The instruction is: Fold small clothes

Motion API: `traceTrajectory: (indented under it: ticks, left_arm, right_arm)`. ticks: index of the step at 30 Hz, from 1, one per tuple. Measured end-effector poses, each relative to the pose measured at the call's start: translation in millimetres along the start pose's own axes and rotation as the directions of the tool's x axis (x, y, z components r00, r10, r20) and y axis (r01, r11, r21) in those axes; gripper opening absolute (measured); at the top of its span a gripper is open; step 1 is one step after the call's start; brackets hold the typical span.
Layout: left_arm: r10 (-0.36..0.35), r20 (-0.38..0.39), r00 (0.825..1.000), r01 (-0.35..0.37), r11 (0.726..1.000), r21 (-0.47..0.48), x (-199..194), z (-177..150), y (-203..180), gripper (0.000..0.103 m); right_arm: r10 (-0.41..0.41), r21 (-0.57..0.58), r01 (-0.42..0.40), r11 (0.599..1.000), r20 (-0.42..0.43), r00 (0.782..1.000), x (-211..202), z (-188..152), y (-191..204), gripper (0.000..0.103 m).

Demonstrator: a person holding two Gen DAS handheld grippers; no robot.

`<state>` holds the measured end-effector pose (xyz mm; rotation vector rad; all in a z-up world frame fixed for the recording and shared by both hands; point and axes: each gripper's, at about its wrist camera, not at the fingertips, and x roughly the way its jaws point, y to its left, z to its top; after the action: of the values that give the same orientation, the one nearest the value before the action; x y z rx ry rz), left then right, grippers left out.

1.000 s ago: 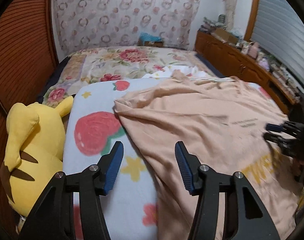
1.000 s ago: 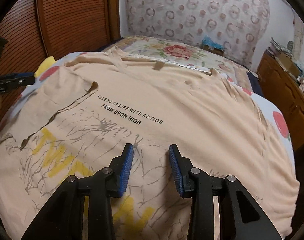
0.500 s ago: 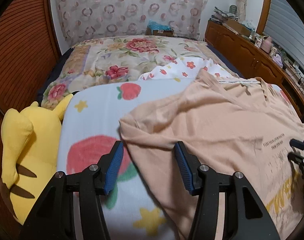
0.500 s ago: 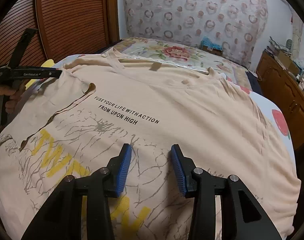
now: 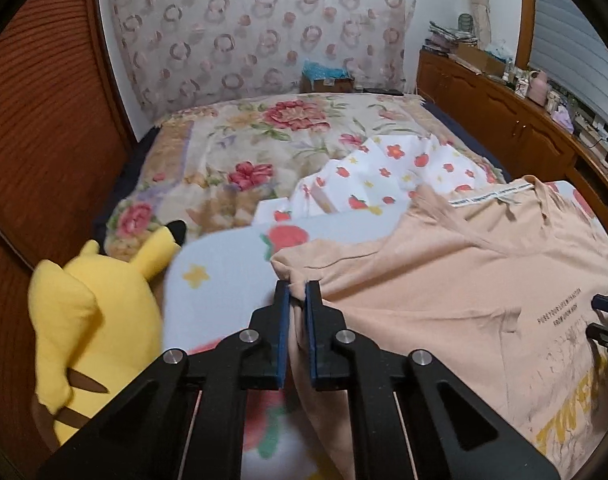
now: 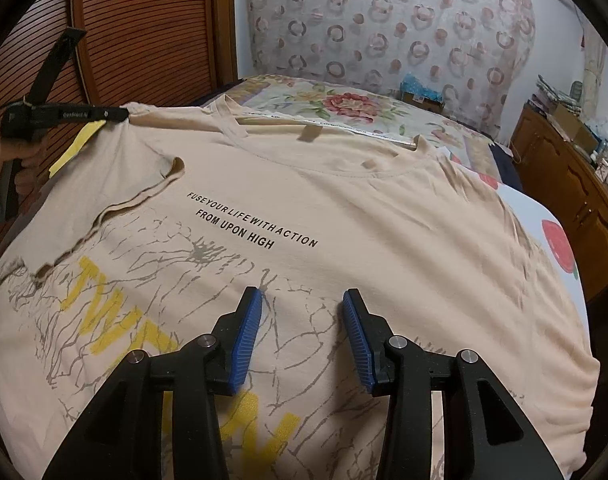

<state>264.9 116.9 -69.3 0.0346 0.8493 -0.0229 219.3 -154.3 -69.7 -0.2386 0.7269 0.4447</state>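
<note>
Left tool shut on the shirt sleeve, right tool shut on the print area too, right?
Not quite. The left tool is shut on the shirt sleeve, but the right tool is open, holding nothing, over the print; the right wrist view shows it.

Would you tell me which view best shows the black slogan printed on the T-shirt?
The right wrist view: the slogan on the T-shirt is central and readable. The left wrist view shows it small, sideways, near the right edge.

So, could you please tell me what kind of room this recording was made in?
Most likely a home bedroom. A bed with a floral quilt fills the room, a yellow plush toy lies beside the peach printed T-shirt, and a long wooden sideboard lines one wall.
</note>
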Motion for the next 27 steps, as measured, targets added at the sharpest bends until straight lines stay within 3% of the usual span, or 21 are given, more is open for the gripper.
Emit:
traceTrajectory:
  ticks: [6,9,16,20,27]
  left_arm:
    - [-0.005,-0.003,1.0,0.005,1.0,0.021,3,3,6,0.009]
    - [0.012,0.001,1.0,-0.012,0.999,0.037,-2,-1,3,0.016]
    - [-0.022,0.06,0.998,0.016,0.996,0.091,-41,-19,-15,0.078]
    - [-0.081,0.075,0.994,0.072,0.991,0.115,-63,-42,-34,0.081]
    - [-0.131,-0.013,0.991,0.132,0.976,0.176,-67,-81,-76,0.081]
  right_arm:
    - [-0.001,-0.001,0.001,1.0,0.0,1.0,0,0,0,0.044]
    - [0.002,0.002,-0.002,1.0,0.0,1.0,0,0,0,0.045]
    - [0.002,0.002,-0.002,1.0,0.0,1.0,0,-1,0,0.045]
    - [0.003,0.003,-0.003,1.0,0.0,1.0,-1,-1,-1,0.046]
    - [0.002,0.003,-0.002,1.0,0.0,1.0,-1,-1,-2,0.046]
